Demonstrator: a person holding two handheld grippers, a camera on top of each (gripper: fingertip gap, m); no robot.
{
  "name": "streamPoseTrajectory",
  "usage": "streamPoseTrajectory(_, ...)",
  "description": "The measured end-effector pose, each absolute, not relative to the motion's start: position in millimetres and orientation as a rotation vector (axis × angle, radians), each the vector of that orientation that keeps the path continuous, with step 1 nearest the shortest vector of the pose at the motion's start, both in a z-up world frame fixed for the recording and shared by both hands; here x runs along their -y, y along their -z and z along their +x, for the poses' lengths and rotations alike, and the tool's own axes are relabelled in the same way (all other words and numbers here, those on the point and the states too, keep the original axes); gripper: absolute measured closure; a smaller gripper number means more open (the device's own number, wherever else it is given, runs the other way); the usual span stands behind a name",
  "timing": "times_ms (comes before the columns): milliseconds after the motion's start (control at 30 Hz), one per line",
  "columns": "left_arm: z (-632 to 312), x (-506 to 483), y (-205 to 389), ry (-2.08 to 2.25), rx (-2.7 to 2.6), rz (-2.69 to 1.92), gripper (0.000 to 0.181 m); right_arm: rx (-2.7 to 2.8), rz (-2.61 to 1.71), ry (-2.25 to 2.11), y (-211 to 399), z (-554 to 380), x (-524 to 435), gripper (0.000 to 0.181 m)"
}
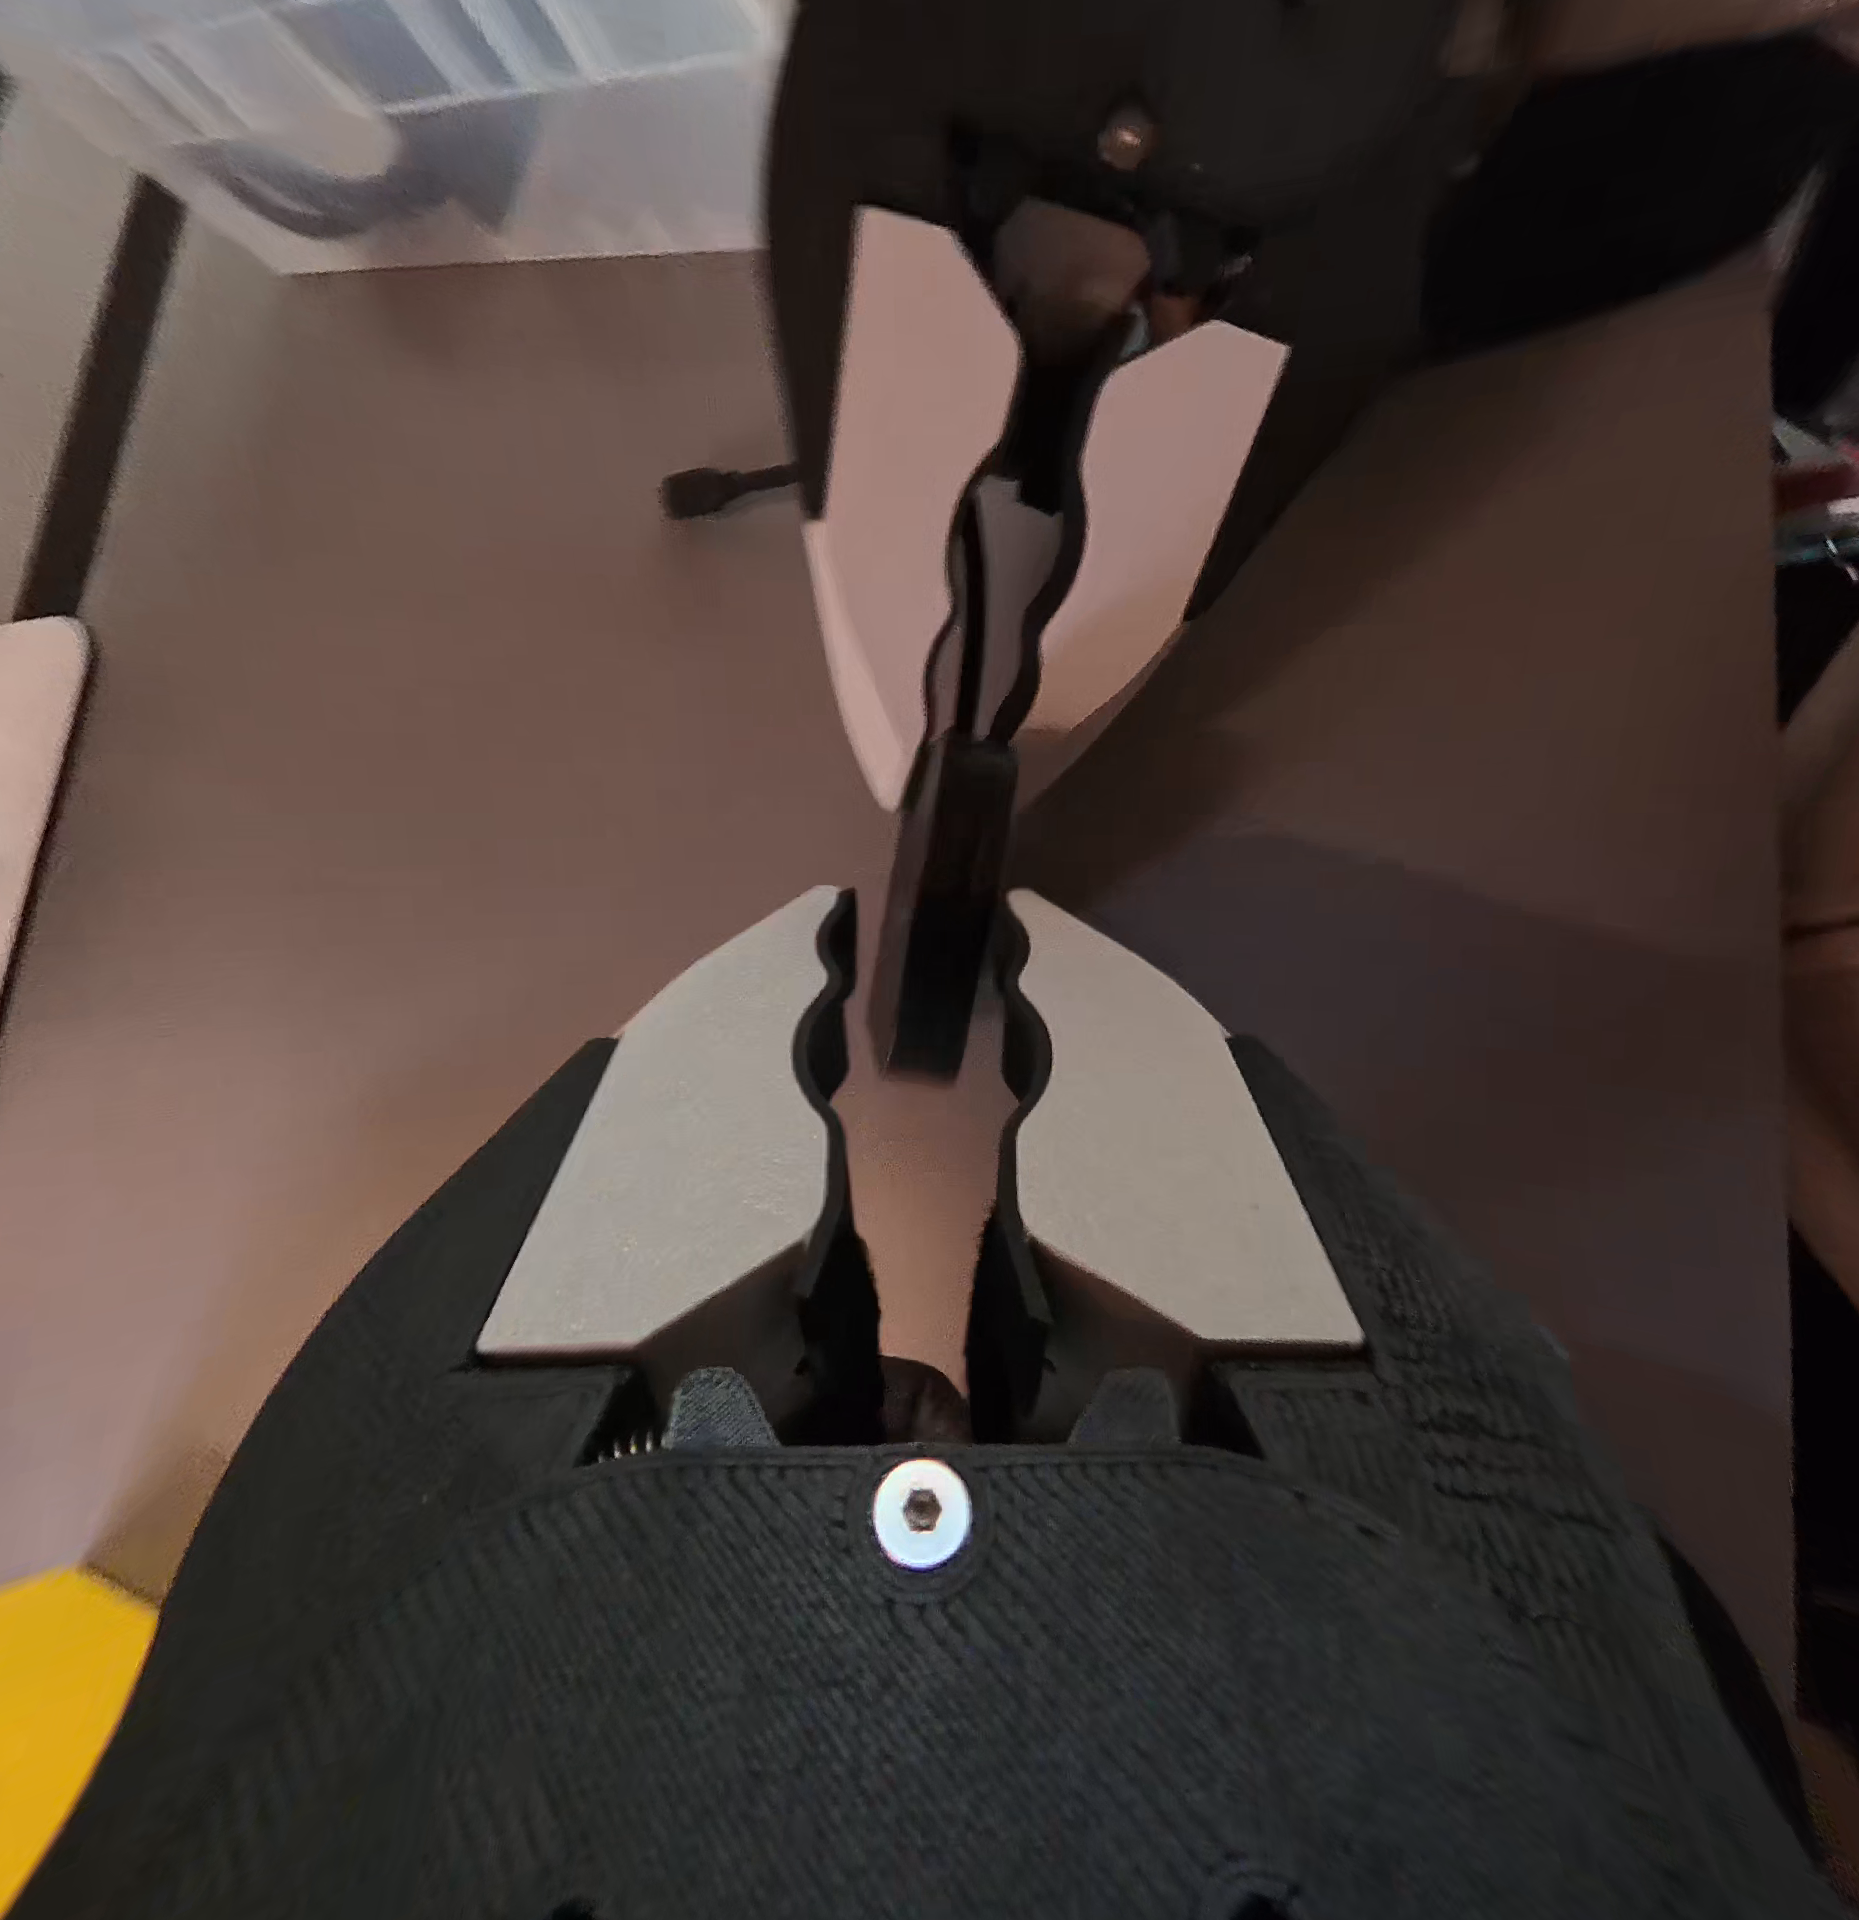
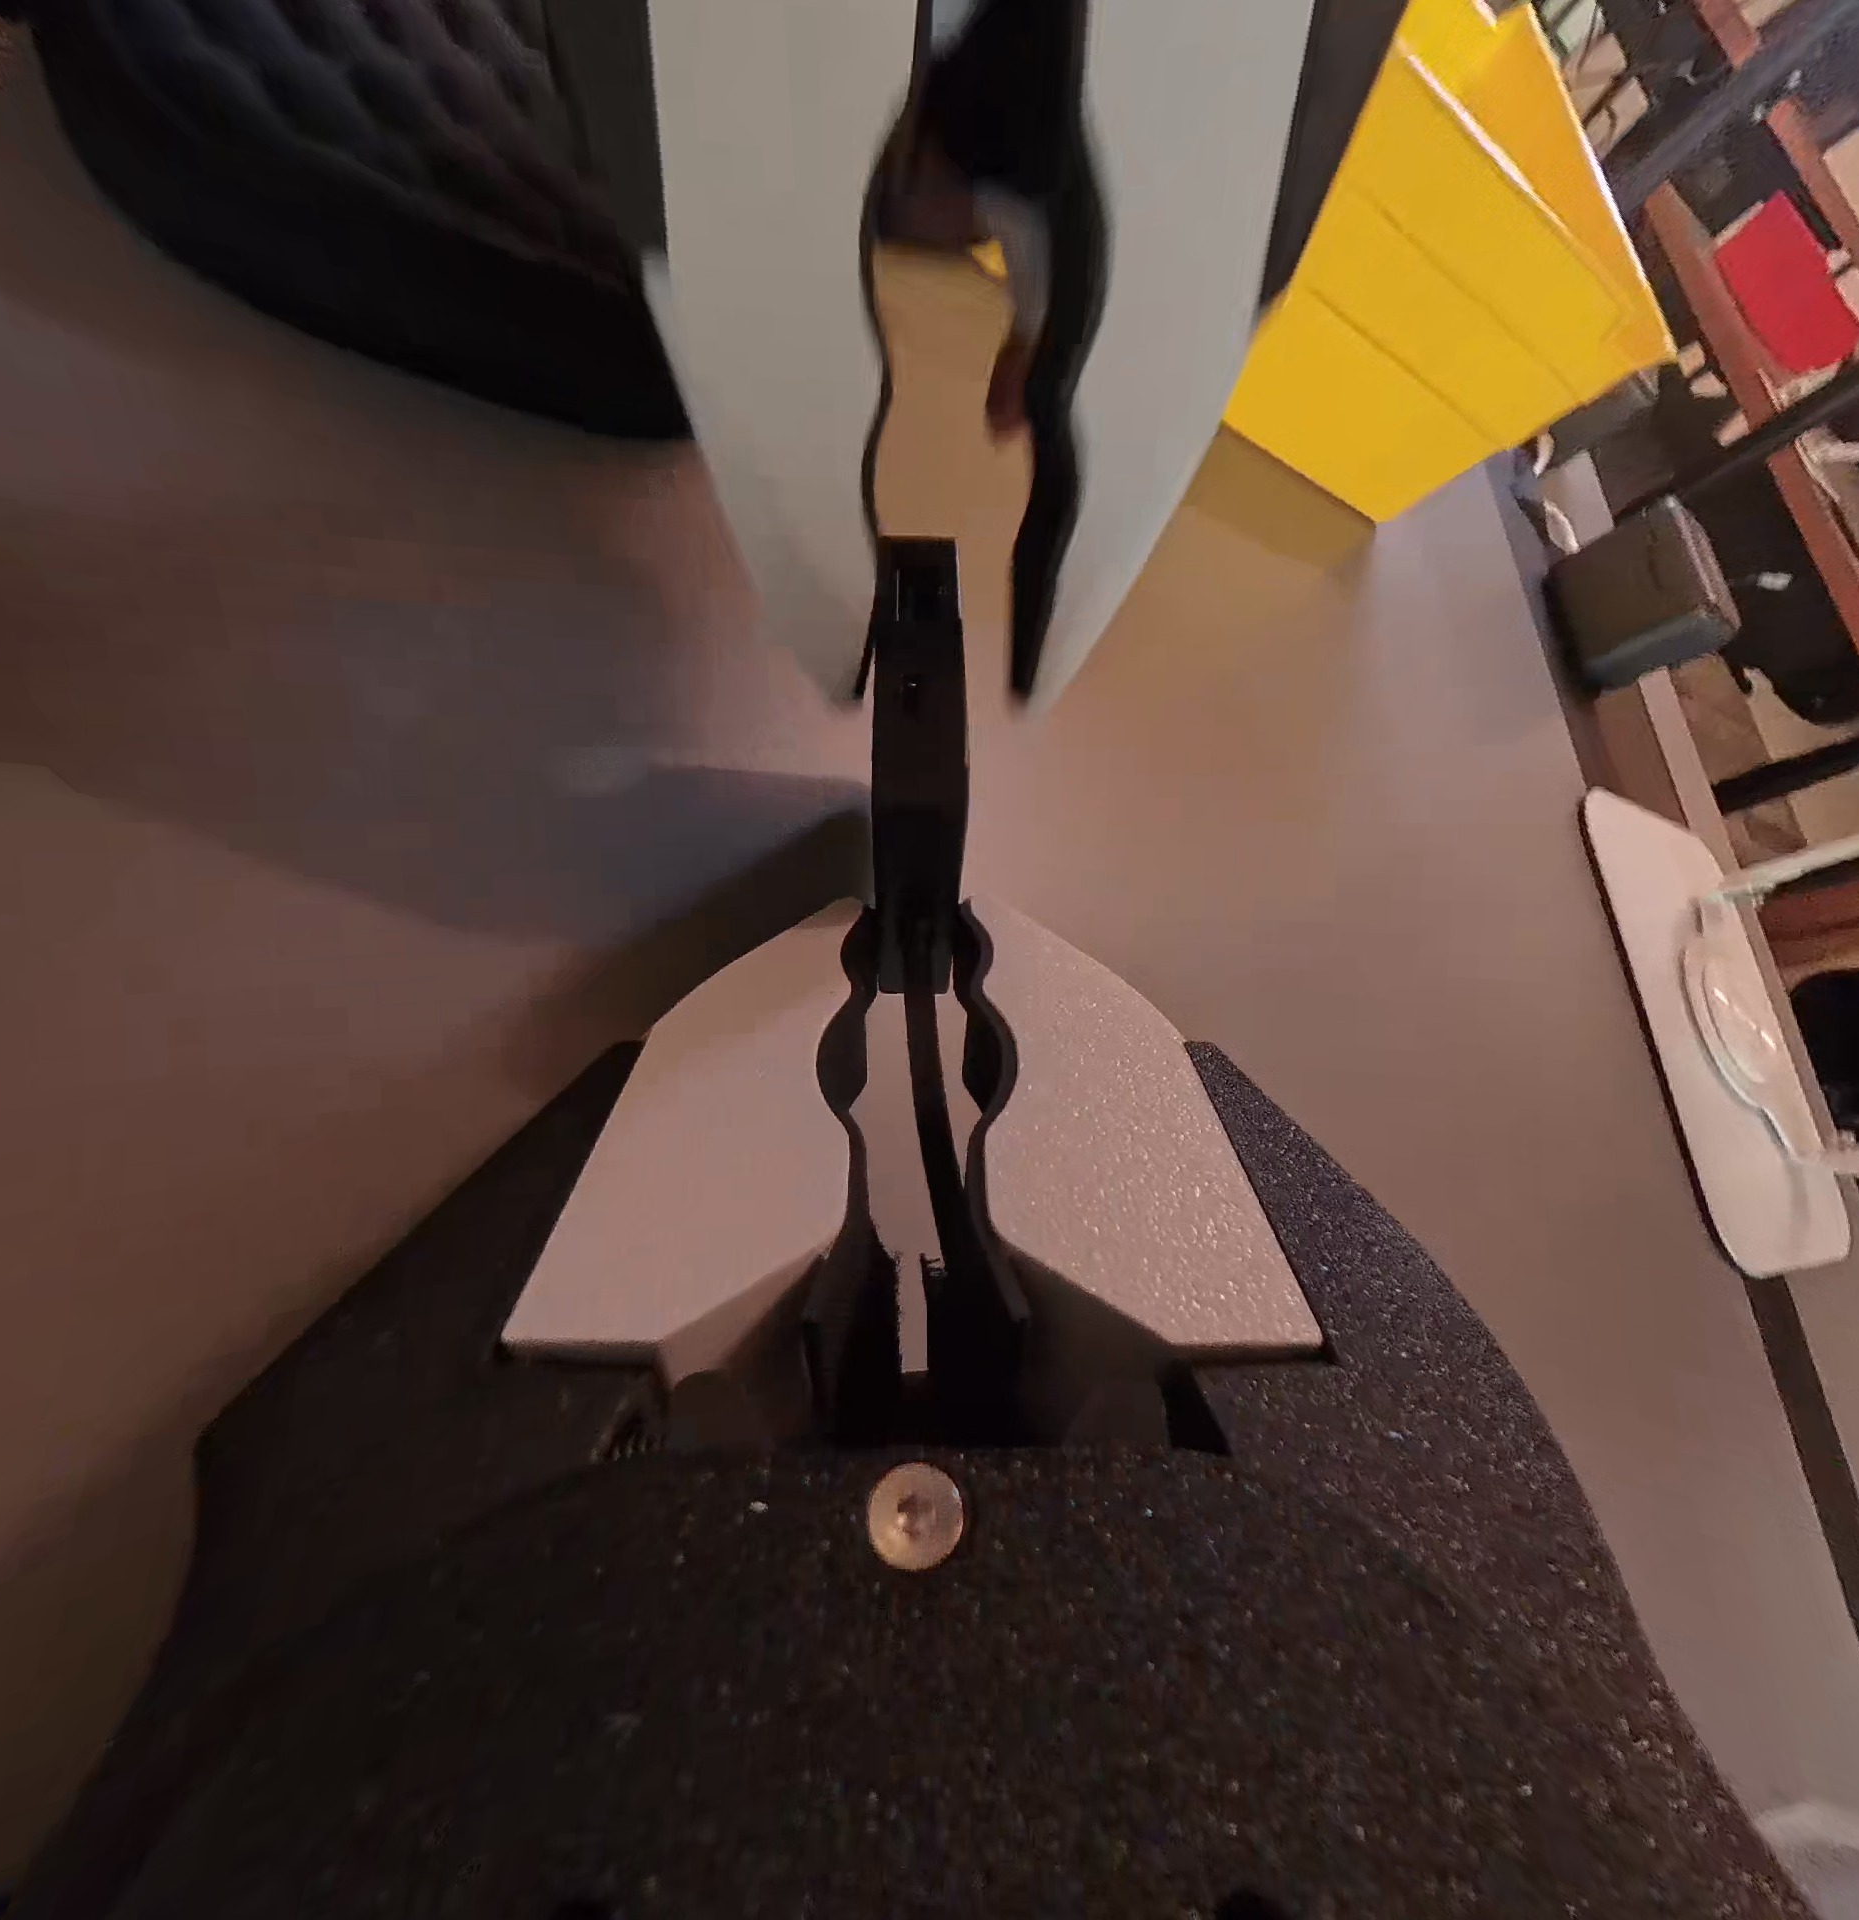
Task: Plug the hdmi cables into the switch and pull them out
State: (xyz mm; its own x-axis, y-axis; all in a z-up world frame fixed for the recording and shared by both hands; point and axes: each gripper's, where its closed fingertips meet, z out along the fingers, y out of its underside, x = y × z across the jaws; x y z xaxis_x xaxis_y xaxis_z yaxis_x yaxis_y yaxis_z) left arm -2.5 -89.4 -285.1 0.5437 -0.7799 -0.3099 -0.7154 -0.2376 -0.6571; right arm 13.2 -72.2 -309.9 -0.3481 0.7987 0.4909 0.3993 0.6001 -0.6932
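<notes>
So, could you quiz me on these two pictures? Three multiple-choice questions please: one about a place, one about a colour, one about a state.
1. In the right wrist view, where is the yellow bin?
A. upper right
B. lower left
C. between the near fingers

2. What colour is the cable running back between the right gripper fingers?
A. red
B. black
C. white

3. The right gripper is:
A. wide open and empty
B. shut on the black plug
C. lying flat on the table

Answers:
1 A: the bin fills the upper right corner.
2 B: the strand is plainly black.
3 B: its fingertips pinch the plug, with the cable trailing behind.
</notes>
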Motion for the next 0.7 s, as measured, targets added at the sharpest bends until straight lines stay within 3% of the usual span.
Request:
streamPoseTrajectory(100,-36,88,243,0.071,-0.991,-1.946,0.146,1.954,-1.024,-0.591,314,20,61,0.167)
streamPoseTrajectory(367,-205,139,118,-0.320,-0.106,-1.590,0.147,1.941,-0.971,-0.512,313,23,51,0.167)
streamPoseTrajectory(500,-265,171,157,-0.360,0.110,-1.800,0.148,1.956,-0.857,-0.323,316,23,45,0.167)
streamPoseTrajectory(700,-292,181,228,-0.492,-0.057,-2.336,0.140,2.023,-0.884,-0.368,327,27,50,0.157)
